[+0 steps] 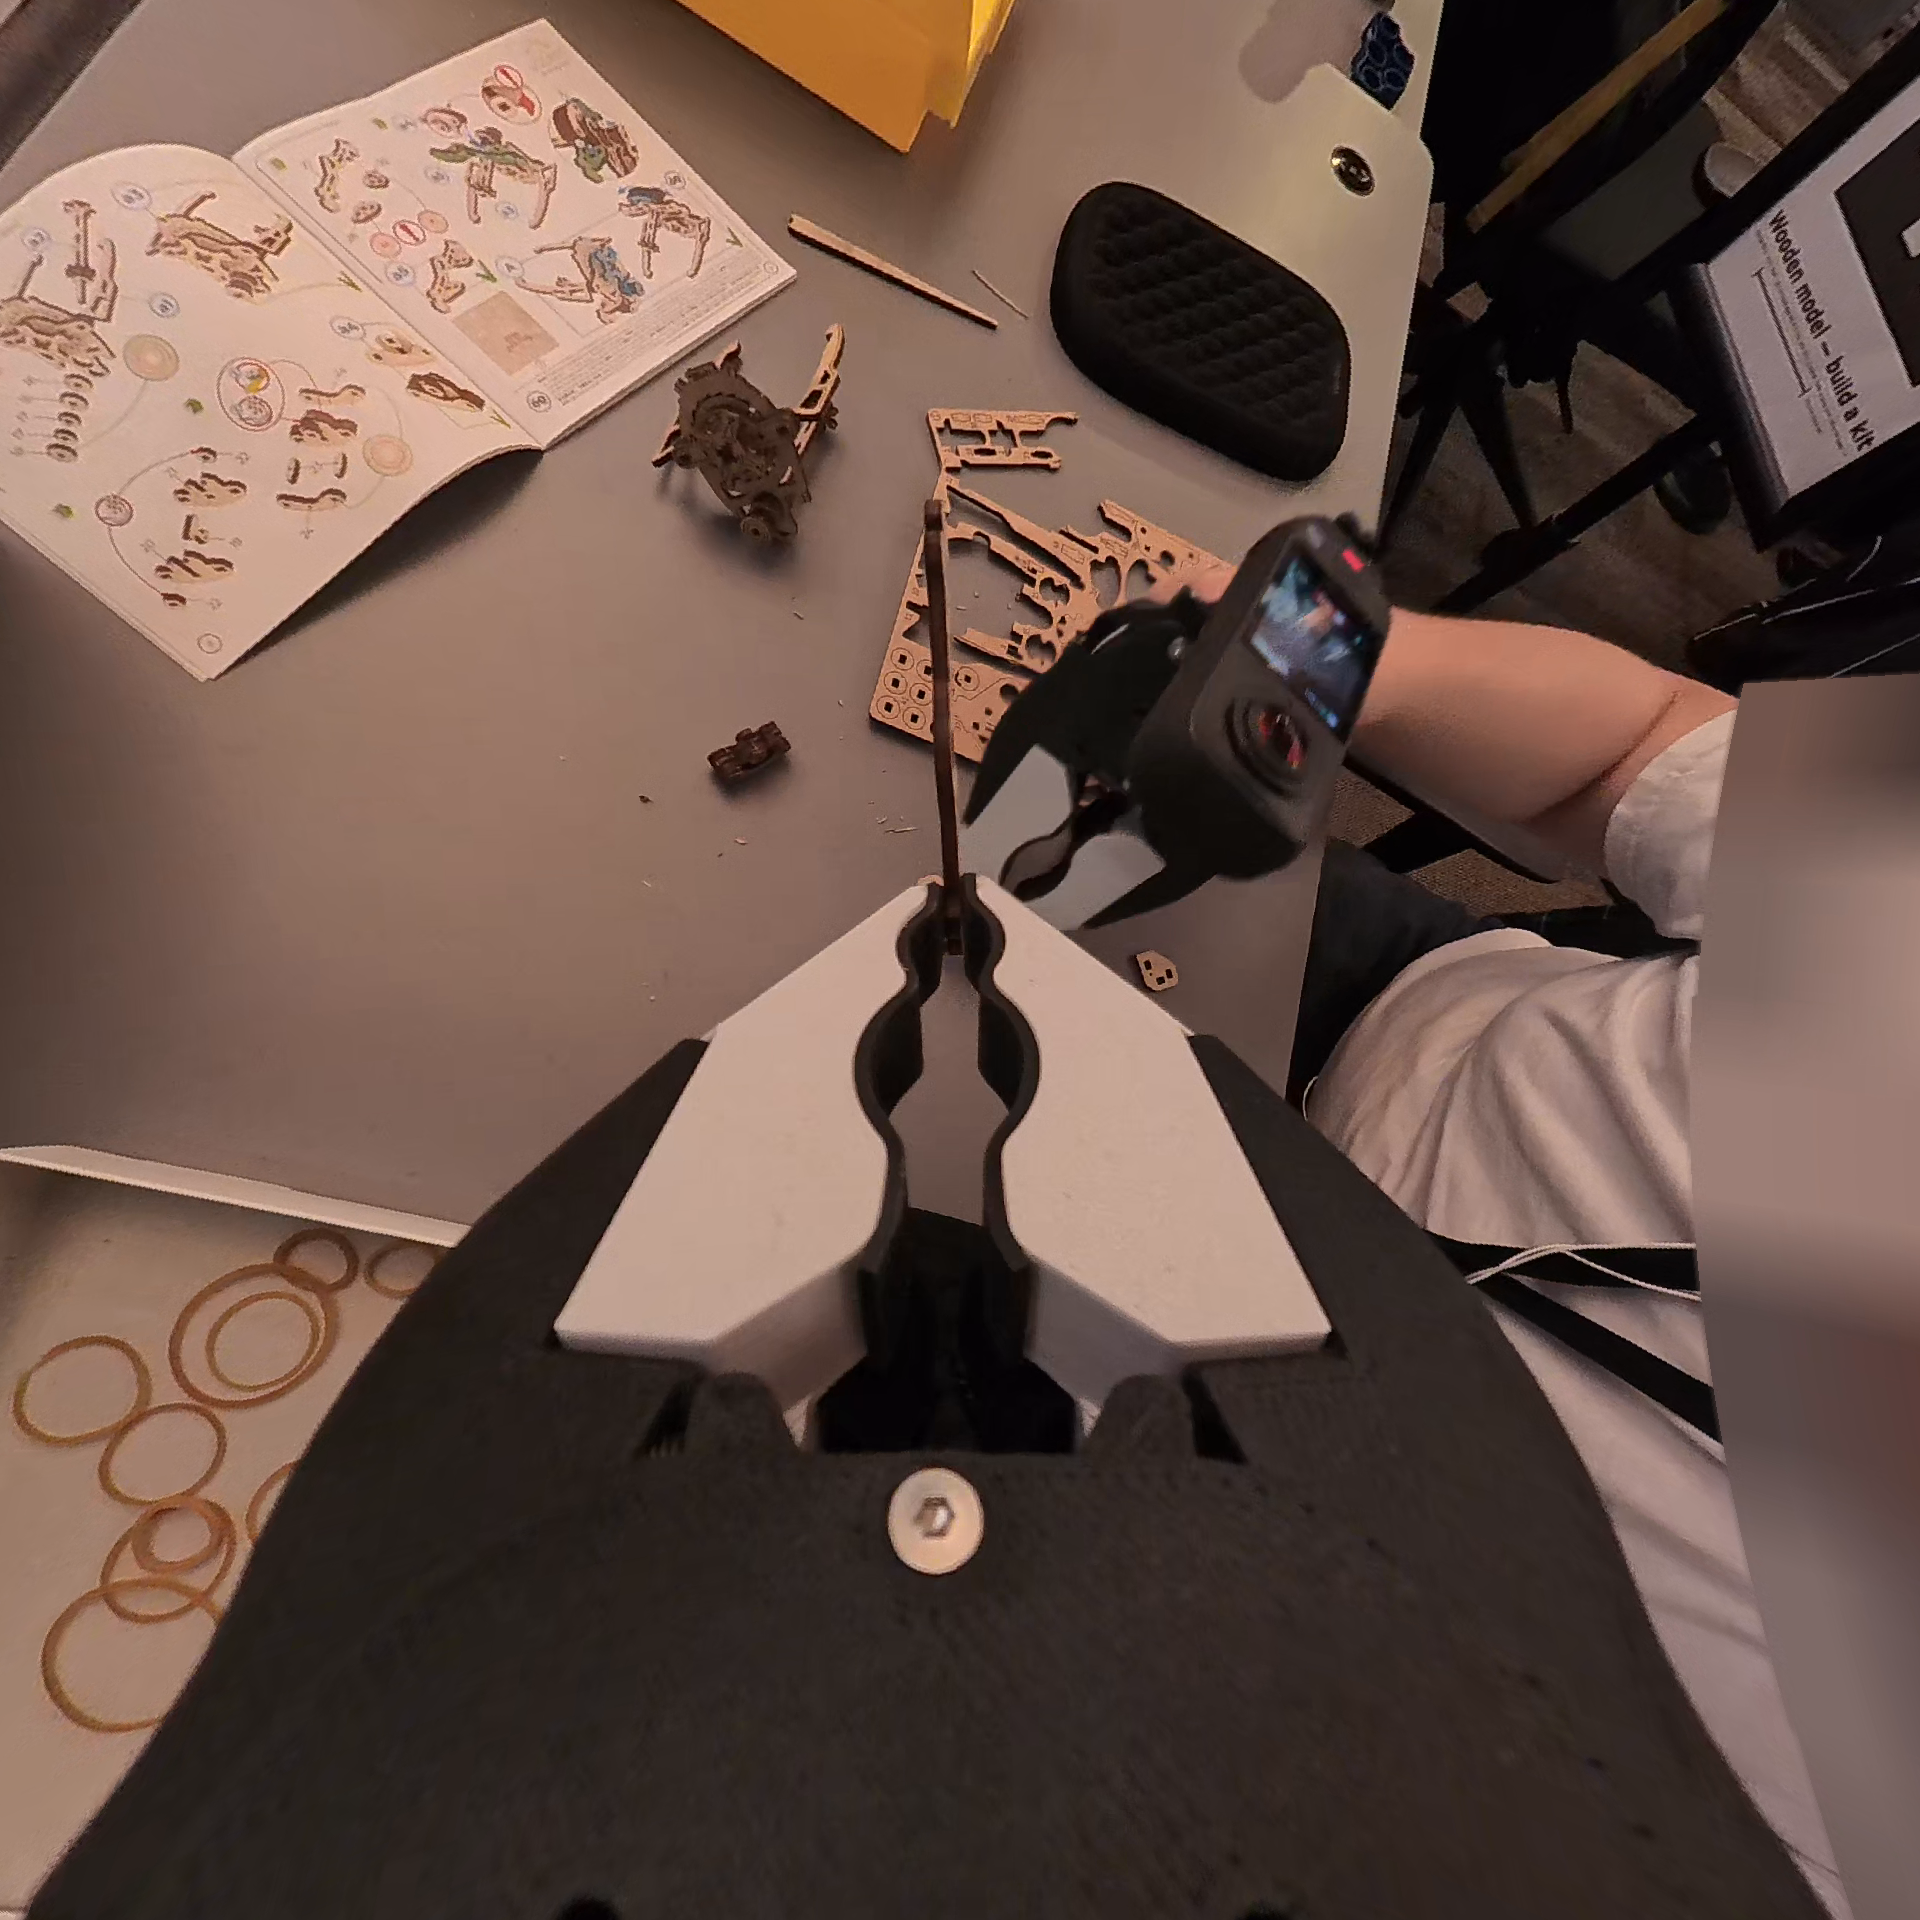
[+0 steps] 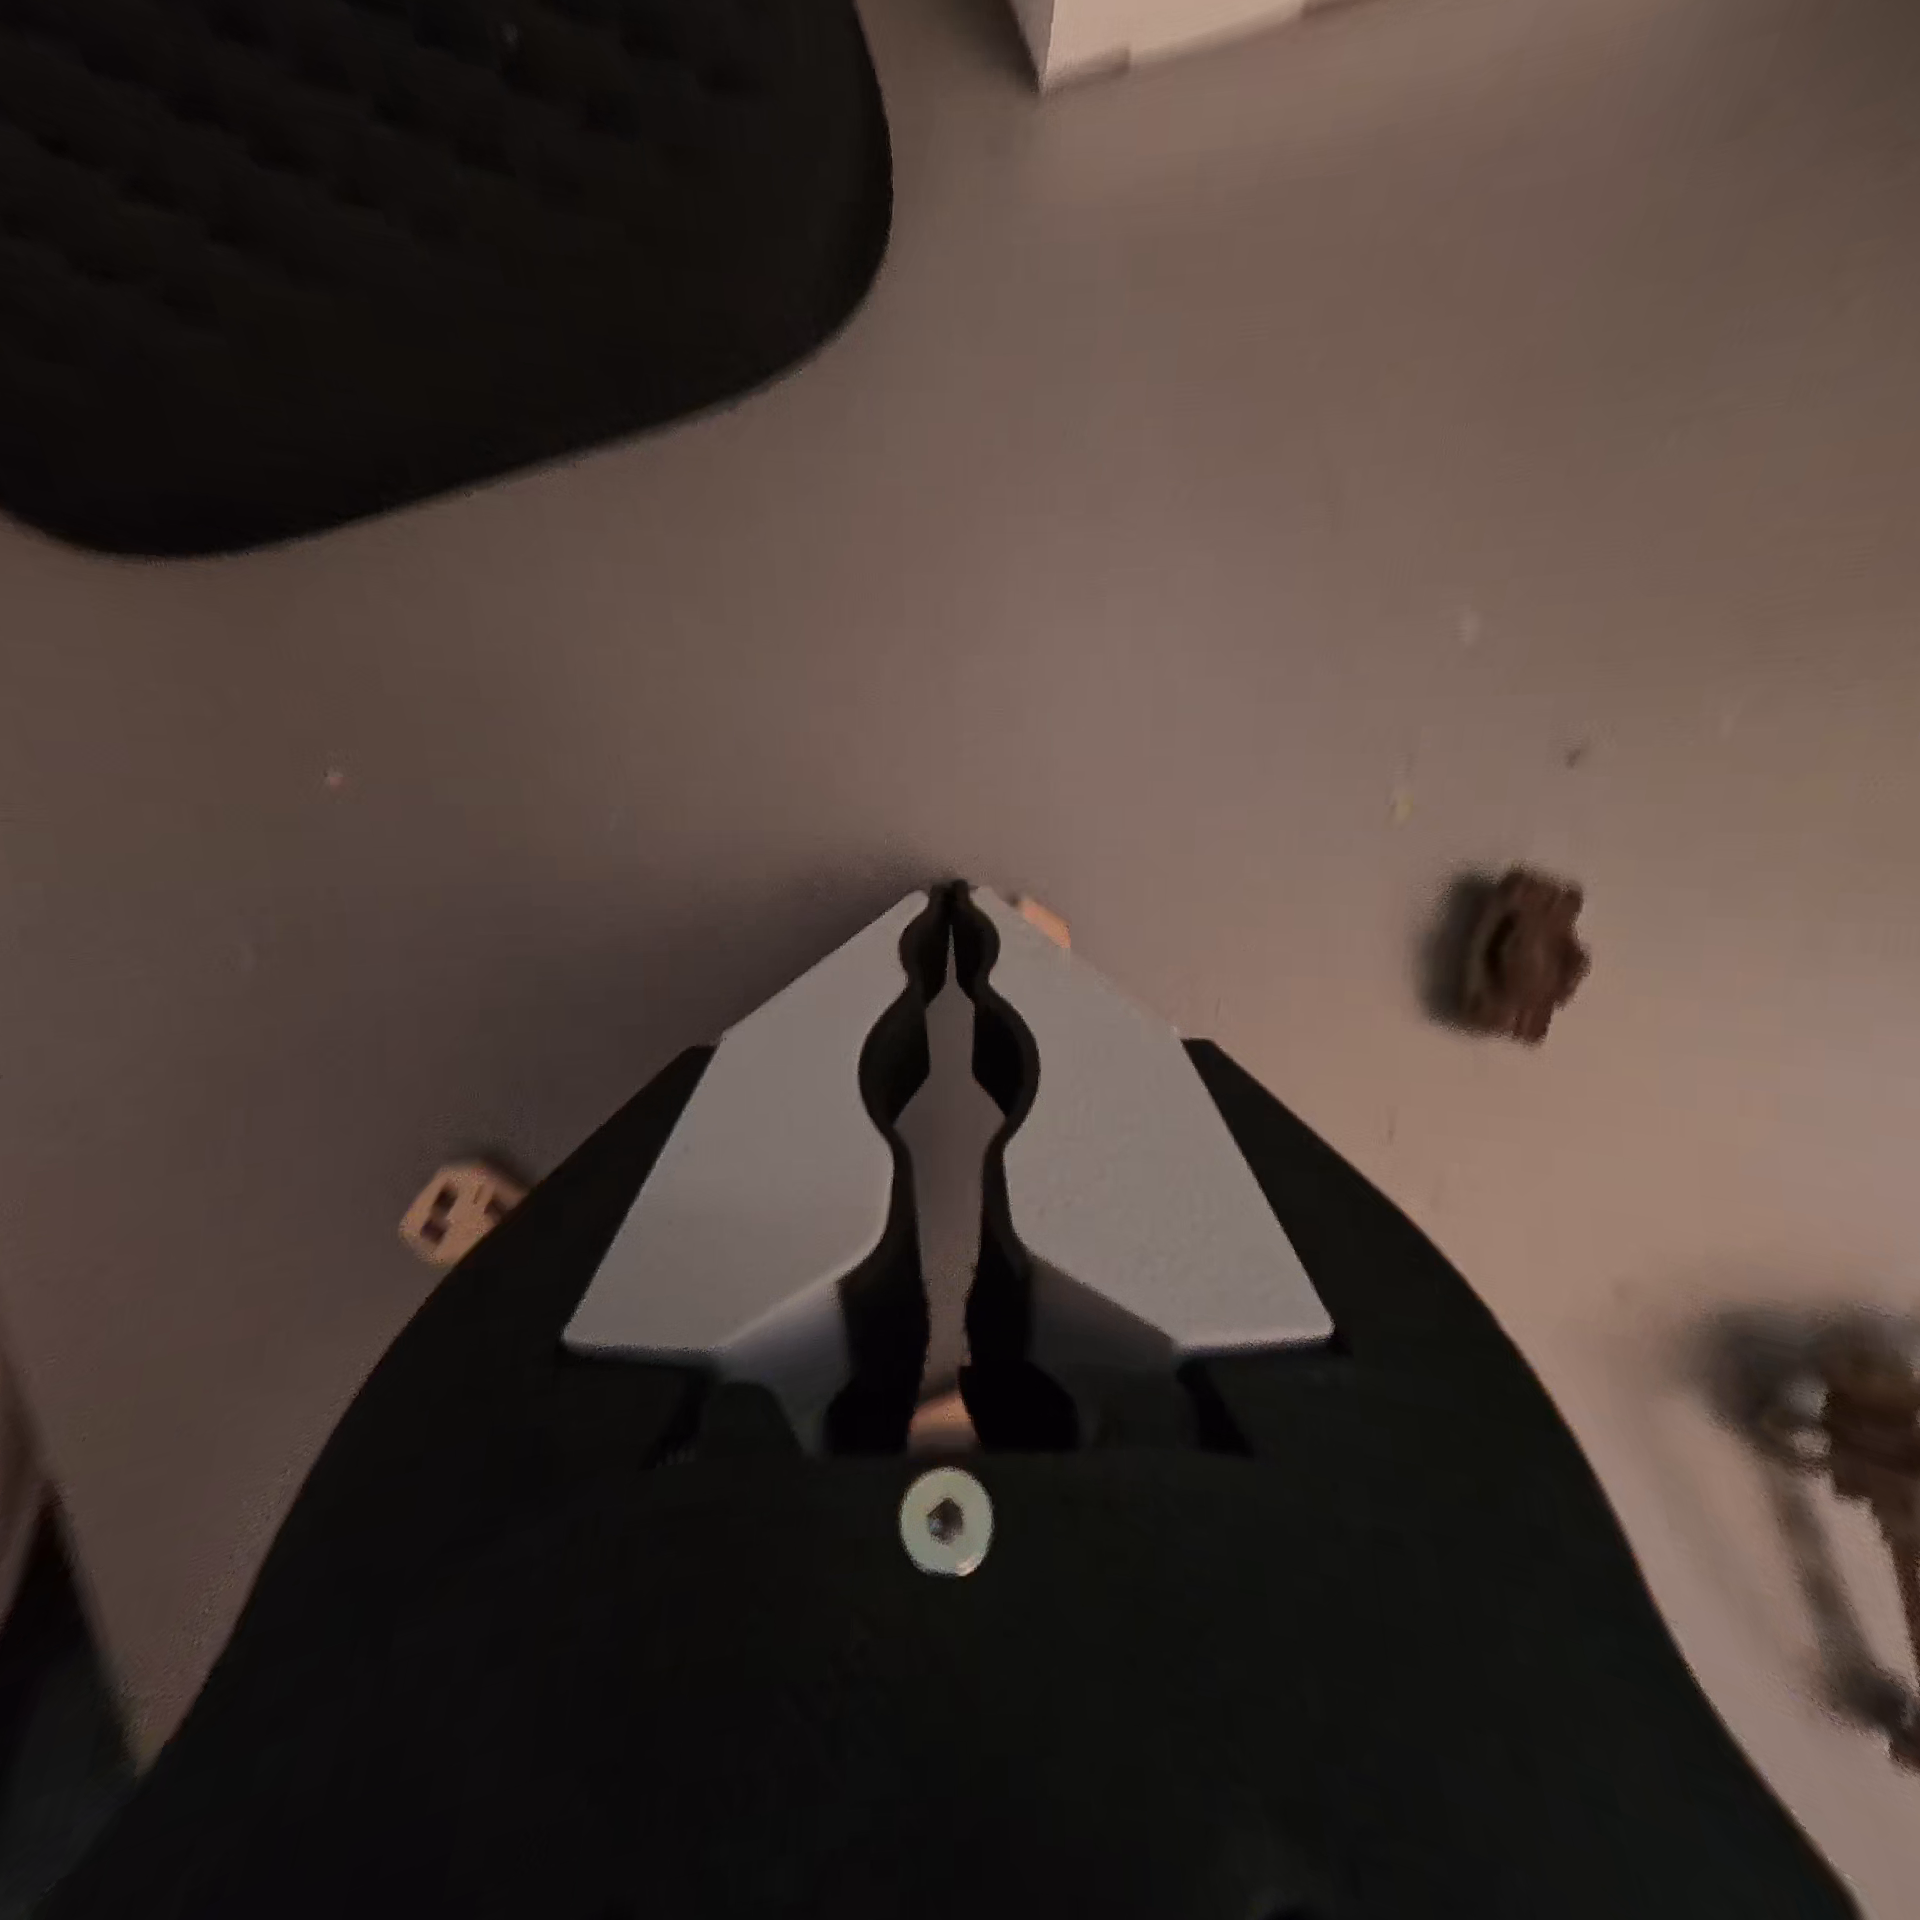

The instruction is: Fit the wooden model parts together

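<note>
The left gripper's (image 1: 951, 914) fingers (image 1: 810, 1091) are pinched on a thin dark wooden strip (image 1: 940, 707) that stands up at frame centre. On the grey table (image 1: 416, 883), an open instruction booklet (image 1: 312, 343) fills the upper left, with the dark half-built model (image 1: 748, 436) just right of it and a small dark part (image 1: 748, 750) below. Right of centre lies the pale punched-out sheet (image 1: 997, 582). The right gripper (image 2: 954, 902) is at the right, over the sheet's near corner; its own view shows its fingers pressed together, holding nothing visible.
</note>
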The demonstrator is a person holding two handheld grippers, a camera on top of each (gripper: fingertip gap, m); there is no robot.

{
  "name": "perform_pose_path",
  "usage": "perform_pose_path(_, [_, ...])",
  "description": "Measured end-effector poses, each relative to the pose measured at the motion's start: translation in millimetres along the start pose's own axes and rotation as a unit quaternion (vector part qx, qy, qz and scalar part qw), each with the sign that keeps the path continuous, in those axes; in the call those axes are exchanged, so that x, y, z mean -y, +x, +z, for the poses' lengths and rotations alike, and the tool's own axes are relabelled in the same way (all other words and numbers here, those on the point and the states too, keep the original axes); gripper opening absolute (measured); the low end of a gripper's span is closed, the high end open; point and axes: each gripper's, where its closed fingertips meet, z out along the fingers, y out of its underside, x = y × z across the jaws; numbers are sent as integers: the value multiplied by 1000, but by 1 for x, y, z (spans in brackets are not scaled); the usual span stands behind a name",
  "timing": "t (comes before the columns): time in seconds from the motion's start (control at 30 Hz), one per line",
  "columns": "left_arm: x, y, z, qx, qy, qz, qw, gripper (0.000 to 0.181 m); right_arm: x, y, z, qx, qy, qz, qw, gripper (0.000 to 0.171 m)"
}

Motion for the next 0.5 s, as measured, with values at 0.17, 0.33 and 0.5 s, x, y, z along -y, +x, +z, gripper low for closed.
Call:
perform_pose_path(0.17, [-1,0,1,-7,-2,-4,1000,1,22,30,1,-57,29,-39,997,0])
perform_pose_path(0.33, [0,-2,2,-6,-3,-6,1000,1,-4,48,-23,-68,19,3,997,0])
perform_pose_path(0.5, [-2,-4,5,-4,-9,-8,1000,1,-21,24,-14,-33,-2,4,999,0])
